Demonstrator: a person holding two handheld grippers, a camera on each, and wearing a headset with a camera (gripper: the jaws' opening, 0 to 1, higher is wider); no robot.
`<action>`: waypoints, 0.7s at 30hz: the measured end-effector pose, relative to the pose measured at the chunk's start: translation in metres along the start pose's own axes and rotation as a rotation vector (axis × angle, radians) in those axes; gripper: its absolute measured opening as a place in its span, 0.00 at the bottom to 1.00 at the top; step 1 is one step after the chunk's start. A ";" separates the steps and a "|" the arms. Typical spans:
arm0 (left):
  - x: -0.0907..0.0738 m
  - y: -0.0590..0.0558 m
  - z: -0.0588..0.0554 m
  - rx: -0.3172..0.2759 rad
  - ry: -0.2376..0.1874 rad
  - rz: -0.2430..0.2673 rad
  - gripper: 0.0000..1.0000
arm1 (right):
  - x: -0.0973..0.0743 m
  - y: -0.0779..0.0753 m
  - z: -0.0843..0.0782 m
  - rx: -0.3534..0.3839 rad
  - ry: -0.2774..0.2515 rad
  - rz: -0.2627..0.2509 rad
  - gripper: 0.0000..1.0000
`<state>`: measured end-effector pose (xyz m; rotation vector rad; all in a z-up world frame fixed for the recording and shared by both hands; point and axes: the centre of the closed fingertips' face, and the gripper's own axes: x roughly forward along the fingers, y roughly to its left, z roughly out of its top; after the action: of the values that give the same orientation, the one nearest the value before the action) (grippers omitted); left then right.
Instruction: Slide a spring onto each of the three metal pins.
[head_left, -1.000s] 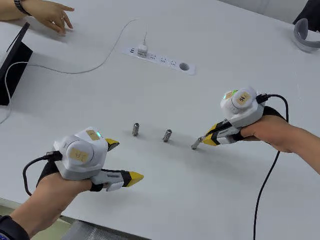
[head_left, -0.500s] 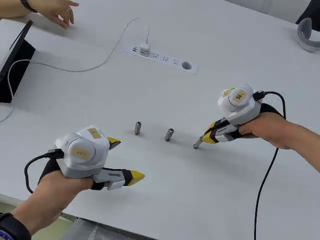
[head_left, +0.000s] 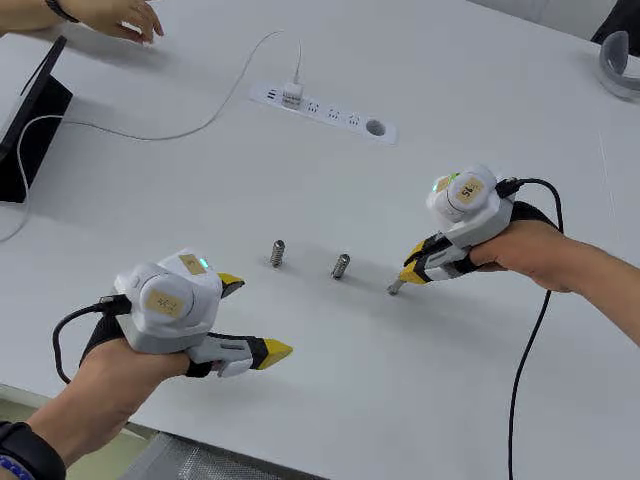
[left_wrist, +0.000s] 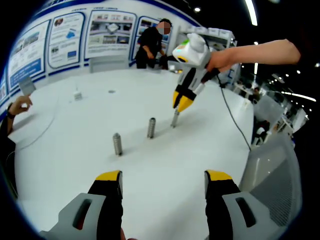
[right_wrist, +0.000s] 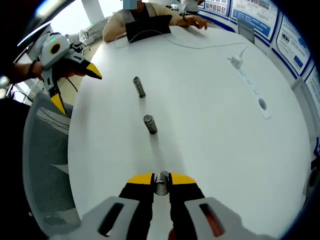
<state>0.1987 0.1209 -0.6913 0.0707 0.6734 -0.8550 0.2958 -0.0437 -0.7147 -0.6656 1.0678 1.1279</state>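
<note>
Far left: hovering low over the table with left gripper, jaws spread wide, nothing held, parked clear of the row by the look of it. Moving along: left spring and middle spring standing upright, apart, presumably seated on pins. On to the right: right gripper clamped tight on third spring, tilted, lower end at the tabletop, likely seating it; can't make out its pin

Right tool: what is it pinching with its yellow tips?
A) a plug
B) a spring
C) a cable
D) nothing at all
B: in the right gripper view, the right tool has its jaws closed on a small coiled spring.
</note>
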 end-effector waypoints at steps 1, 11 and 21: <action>0.000 0.000 0.000 0.000 0.000 0.000 0.68 | 0.001 0.000 -0.001 -0.006 0.003 -0.002 0.13; 0.001 -0.001 -0.002 -0.006 0.006 -0.003 0.67 | 0.012 -0.001 -0.005 -0.041 0.023 -0.010 0.13; 0.000 0.002 -0.004 -0.010 0.012 -0.001 0.67 | 0.025 -0.001 -0.009 -0.035 0.028 0.000 0.13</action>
<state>0.1979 0.1241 -0.6949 0.0665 0.6885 -0.8530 0.2952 -0.0418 -0.7414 -0.7111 1.0735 1.1425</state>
